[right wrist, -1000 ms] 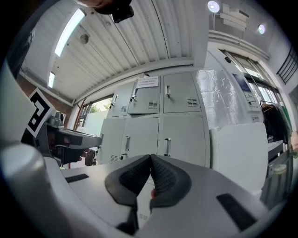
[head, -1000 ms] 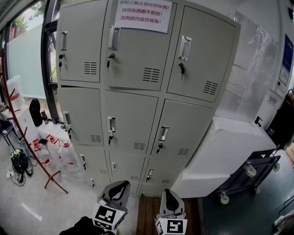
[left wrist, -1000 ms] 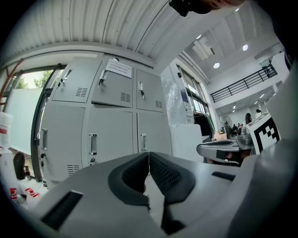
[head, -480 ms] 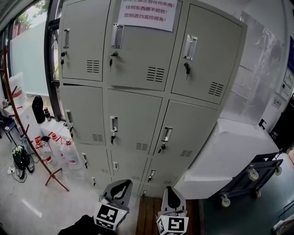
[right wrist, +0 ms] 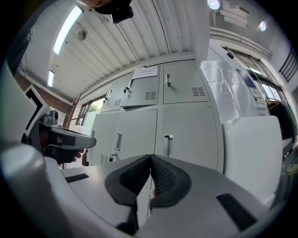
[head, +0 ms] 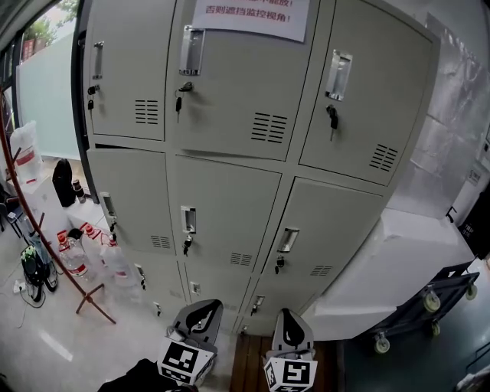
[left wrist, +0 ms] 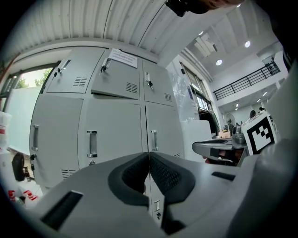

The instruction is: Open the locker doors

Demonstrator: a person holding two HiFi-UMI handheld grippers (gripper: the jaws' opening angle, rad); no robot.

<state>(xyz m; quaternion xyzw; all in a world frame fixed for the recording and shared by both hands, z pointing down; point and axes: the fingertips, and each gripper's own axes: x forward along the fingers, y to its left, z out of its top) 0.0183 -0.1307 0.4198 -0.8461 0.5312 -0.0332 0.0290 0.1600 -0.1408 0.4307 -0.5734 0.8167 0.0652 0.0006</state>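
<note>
A grey bank of lockers (head: 230,191) fills the head view, three columns wide, and every door looks shut. Keys hang in the locks. The middle row has handles at the left (head: 106,204), centre (head: 187,220) and right (head: 288,240). My left gripper (head: 205,306) and right gripper (head: 287,314) are low in the frame, side by side, short of the bottom doors and touching nothing. In the left gripper view the left gripper (left wrist: 149,155) is shut and empty, facing the centre handle (left wrist: 91,143). The right gripper (right wrist: 150,158) is shut and empty too, facing the right-hand handle (right wrist: 168,145).
A white paper notice (head: 249,17) is taped on the top middle door. A large white box (head: 398,253) stands against the lockers' right side, with a wheeled cart (head: 429,306) beyond it. A red coat stand (head: 46,245) and water bottles (head: 73,256) stand at the left.
The lockers have grown larger in the head view as I moved closer. Both grippers have advanced toward them and stay shut.
</note>
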